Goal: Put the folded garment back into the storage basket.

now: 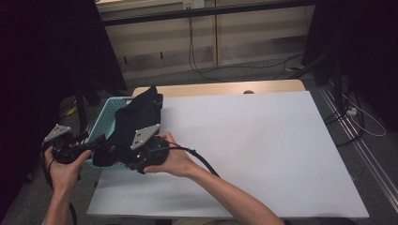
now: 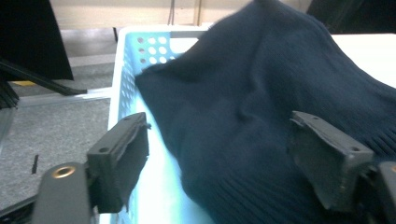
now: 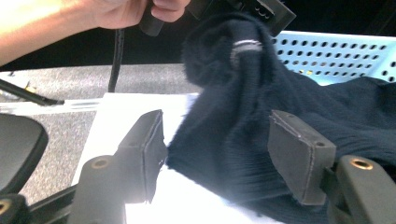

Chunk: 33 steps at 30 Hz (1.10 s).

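A dark navy knitted sweater point(image 1: 138, 117) lies heaped in a light blue perforated basket point(image 1: 105, 115) at the table's left edge and spills over its near rim. In the left gripper view the sweater point(image 2: 261, 84) bulges between the wide-apart jaws of my left gripper point(image 2: 219, 126), which is open, and the basket wall point(image 2: 140, 46) rises behind. My right gripper point(image 3: 217, 123) is open too, with a fold of the sweater point(image 3: 233, 135) between its jaws and a gap beside the left pad. From above, the left gripper point(image 1: 94, 145) and right gripper point(image 1: 110, 154) meet at the basket's near end.
The basket point(image 3: 336, 51) sits at the left edge of a white table top point(image 1: 244, 150). A black cable point(image 1: 202, 161) trails from the right gripper across the table. Grey carpet, stand legs and cables lie on the floor to the left and behind.
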Available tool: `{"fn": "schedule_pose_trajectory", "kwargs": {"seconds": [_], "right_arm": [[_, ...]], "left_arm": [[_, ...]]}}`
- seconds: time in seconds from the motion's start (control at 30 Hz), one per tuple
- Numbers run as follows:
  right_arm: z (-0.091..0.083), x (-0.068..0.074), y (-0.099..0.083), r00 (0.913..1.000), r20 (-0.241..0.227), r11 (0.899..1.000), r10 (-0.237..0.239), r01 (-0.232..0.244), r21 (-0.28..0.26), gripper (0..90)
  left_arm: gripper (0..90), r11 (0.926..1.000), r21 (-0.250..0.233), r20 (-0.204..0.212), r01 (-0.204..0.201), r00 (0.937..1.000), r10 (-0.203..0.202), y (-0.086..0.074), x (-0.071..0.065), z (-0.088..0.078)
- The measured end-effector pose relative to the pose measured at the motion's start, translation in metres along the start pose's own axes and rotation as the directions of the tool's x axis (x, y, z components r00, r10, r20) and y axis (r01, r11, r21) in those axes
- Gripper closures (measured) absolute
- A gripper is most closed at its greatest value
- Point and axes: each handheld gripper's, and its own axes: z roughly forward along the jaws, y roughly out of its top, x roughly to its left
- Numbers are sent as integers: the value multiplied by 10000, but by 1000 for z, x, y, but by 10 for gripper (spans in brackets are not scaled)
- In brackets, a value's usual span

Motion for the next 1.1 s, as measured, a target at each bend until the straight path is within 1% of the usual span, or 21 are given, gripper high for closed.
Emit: {"fn": "schedule_pose_trajectory", "kwargs": {"seconds": [0.07, 0.13, 0.2, 0.23, 0.4, 0.43, 0.5, 0.53, 0.6, 0.67, 0.77, 0.8, 0.83, 0.87, 0.9, 0.93, 0.97, 1.0, 1.03, 1.07, 1.1], "right_arm": [[3, 3, -2, 9999, 57, 9997, -146, 145, 176, 356], [6, 4, -3, 9997, 81, 9994, -209, 206, 285, 352], [8, 5, -5, 9993, 206, 9987, -312, 304, 418, 358], [9, 5, -6, 9991, 246, 9984, -352, 341, 450, 375], [9, 3, -8, 9962, 642, 9962, -597, 554, 664, 506], [10, 3, -8, 9957, 687, 9957, -629, 579, 724, 524], [10, 2, -9, 9944, 871, 9959, -606, 543, 729, 598], [10, 1, -9, 9941, 912, 9961, -591, 527, 713, 635], [10, -1, -9, 9939, 987, 9966, -498, 430, 702, 711], [9, -4, -10, 9957, 865, 9973, -322, 263, 685, 790], [9, -6, -11, 9971, 756, 9981, -61, 14, 618, 821], [9, -7, -11, 9972, 752, 9982, -20, -25, 594, 825], [9, -7, -11, 9970, 772, 9983, -4, -42, 590, 828], [10, -6, -11, 9969, 789, 9983, -2, -44, 587, 830], [10, -6, -11, 9968, 800, 9982, -24, -23, 594, 832], [10, -6, -10, 9968, 796, 9981, -43, -5, 608, 834], [10, -6, -10, 9969, 782, 9981, -49, 1, 610, 835], [10, -7, -10, 9970, 771, 9981, -20, -28, 616, 836], [10, -7, -10, 9971, 765, 9982, -15, -30, 595, 837], [10, -7, -9, 9970, 775, 9983, 12, -57, 578, 837], [11, -7, -9, 9969, 785, 9983, 14, -59, 573, 838]], "left_arm": [[187, 10000, 48, 74, -61, 10000, 61, -3, -2, -2], [183, 10000, 66, 52, -13, 10000, 13, -5, -3, -3], [176, 9999, 99, 66, 58, 10000, -59, -12, -4, -4], [164, 9998, 199, -26, 70, 10000, -70, -14, -4, -4], [158, 9989, 343, -51, 332, 9994, -330, -21, -5, -8], [158, 9991, 241, -87, 355, 9993, -353, -20, -5, -10], [164, 9992, 20, -109, 408, 9991, -408, -18, -4, -15], [165, 9993, -70, -36, 375, 9993, -375, -17, -5, -17], [164, 9989, -143, 350, 441, 9984, -436, -16, -6, -21], [162, 9996, -86, 368, 277, 9989, -273, -16, -10, -21], [163, 9994, -47, 502, 349, 9981, -346, -21, -9, -20], [163, 9989, 13, 584, 458, 9972, -458, -23, -7, -20], [166, 9977, 78, 712, 676, 9951, -680, -25, -7, -19], [192, 9970, 221, 985, 748, 9922, -767, -27, -6, -18], [243, 9975, 244, 1157, 663, 9909, -687, -29, -7, -17], [287, 9974, 199, 1162, 690, 9907, -709, -30, -8, -17], [292, 9966, 263, 1216, 783, 9893, -810, -31, -7, -17], [325, 9957, 262, 1420, 884, 9857, -912, -31, -7, -17], [382, 9948, 324, 1629, 960, 9816, -1001, -32, -7, -16], [452, 9955, 363, 1775, 871, 9798, -922, -32, -7, -16], [529, 9961, 398, 1801, 785, 9800, -845, -32, -9, -16]]}}
